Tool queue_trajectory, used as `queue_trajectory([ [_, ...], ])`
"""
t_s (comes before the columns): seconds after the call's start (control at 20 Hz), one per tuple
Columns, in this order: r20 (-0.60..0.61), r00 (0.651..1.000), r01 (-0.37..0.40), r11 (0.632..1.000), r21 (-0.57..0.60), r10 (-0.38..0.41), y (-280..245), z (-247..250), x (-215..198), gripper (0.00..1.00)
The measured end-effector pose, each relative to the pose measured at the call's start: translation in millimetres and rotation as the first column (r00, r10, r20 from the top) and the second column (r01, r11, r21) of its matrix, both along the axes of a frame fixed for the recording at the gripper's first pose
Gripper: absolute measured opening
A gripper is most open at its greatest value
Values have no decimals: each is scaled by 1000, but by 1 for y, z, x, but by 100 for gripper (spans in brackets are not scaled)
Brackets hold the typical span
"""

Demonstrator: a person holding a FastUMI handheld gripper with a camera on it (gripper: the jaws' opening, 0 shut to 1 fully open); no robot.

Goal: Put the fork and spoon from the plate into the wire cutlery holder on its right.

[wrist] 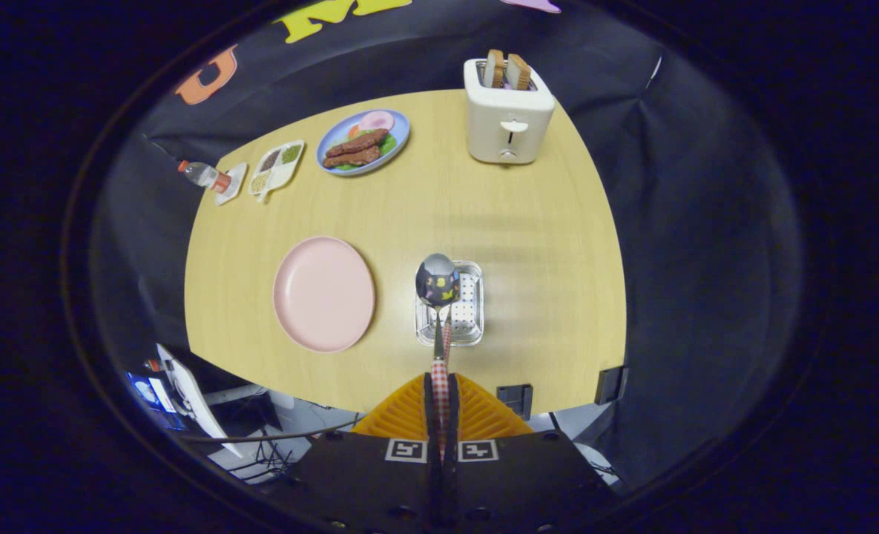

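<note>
Gripping the spoon (438, 285) by its checked handle, my claw (440, 404) held it bowl-first over the wire cutlery holder (470, 304), so it could drop in beside the emptied pink plate (323, 293).

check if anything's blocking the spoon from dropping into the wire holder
Nothing visible does. The gripper is shut on the spoon, whose bowl hangs right over the wire cutlery holder. The pink plate lies off to one side.

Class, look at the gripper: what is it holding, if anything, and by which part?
The gripper holds the spoon by its checked handle, both fingers pressed on it, bowl out over the wire cutlery holder.
</note>
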State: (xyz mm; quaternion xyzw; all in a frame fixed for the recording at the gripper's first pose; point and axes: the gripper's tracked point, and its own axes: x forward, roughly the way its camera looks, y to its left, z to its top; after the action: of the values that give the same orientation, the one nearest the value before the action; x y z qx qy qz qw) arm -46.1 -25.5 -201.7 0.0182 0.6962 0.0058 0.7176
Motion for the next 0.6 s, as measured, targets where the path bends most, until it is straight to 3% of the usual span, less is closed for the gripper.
queue_trajectory([
  [0.6, -249, 968, 9, 999, 44, 2, 5, -32, 12, 0],
])
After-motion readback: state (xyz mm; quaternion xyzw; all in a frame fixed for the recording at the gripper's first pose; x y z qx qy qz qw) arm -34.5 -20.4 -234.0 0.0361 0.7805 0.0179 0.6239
